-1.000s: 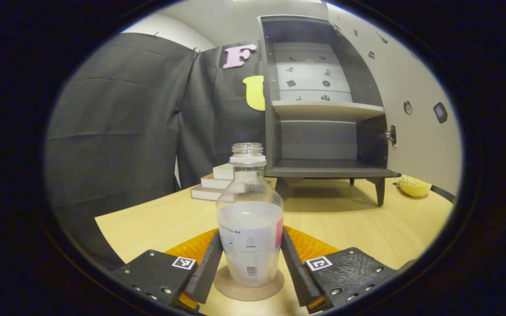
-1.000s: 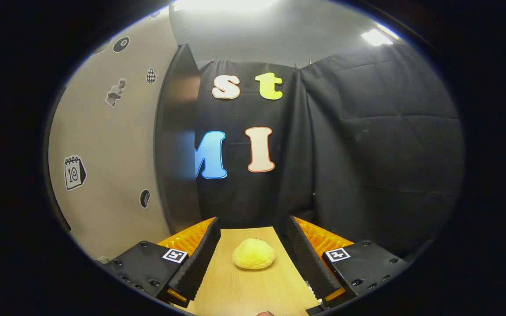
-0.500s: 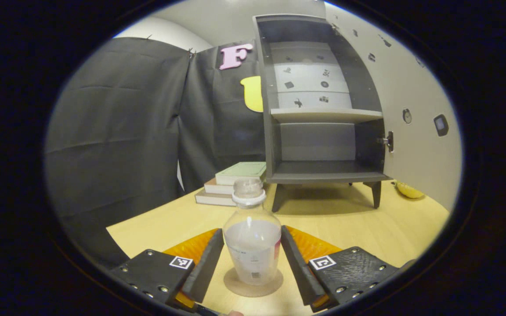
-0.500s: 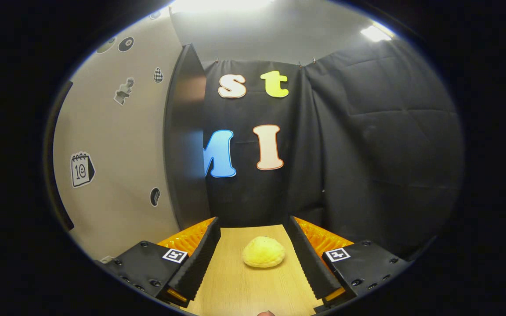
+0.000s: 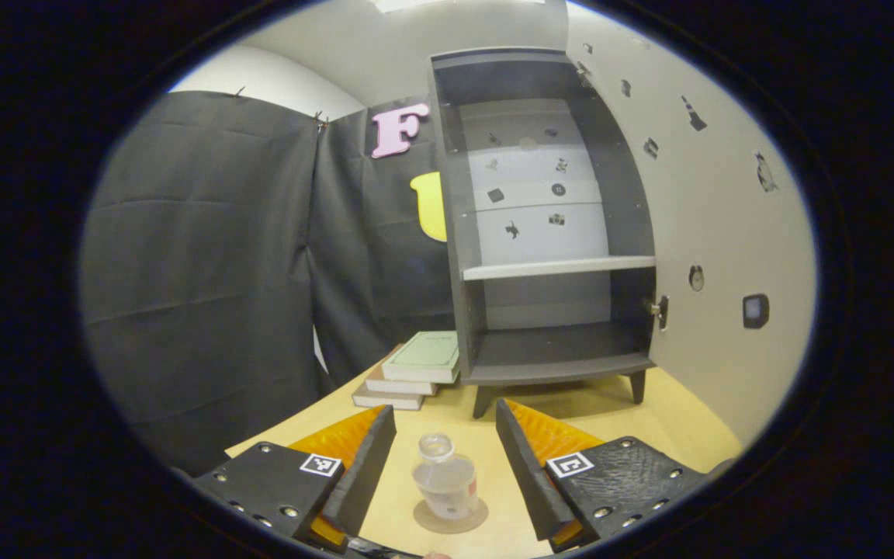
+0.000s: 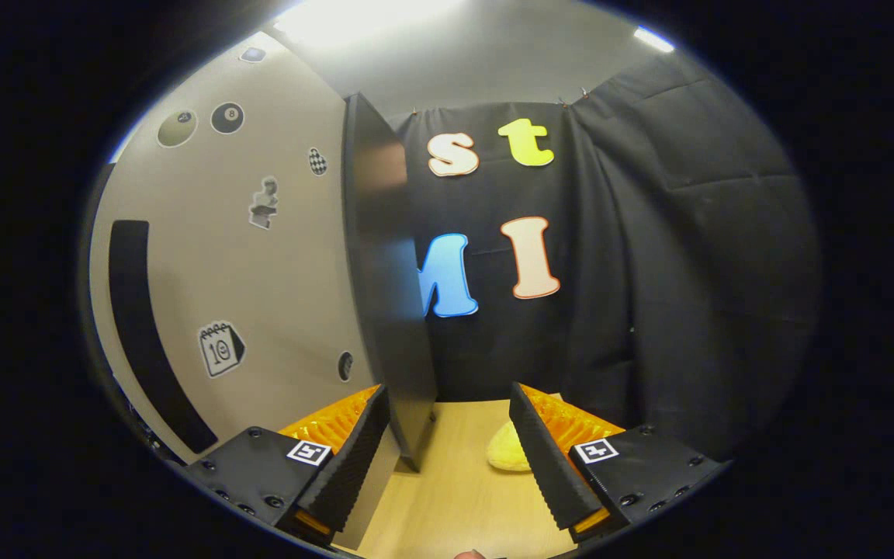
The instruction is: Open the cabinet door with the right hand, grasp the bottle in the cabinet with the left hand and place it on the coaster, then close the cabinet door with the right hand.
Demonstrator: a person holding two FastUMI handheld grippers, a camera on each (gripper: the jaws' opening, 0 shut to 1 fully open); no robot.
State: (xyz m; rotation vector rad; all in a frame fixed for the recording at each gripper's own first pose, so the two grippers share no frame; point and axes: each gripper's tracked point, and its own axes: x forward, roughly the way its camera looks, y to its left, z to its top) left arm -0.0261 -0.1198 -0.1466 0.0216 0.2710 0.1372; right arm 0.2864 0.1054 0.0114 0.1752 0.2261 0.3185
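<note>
Standing uncapped on coaster (image 5: pixel 450 518), clear half-full bottle (image 5: pixel 445 487), both grippers' jaws apart, empty

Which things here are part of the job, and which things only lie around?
Part of the job: bottle, coaster, cabinet, cabinet door, left claw, right claw.

Only lying around: stack of books, yellow lumpy thing on the table.
</note>
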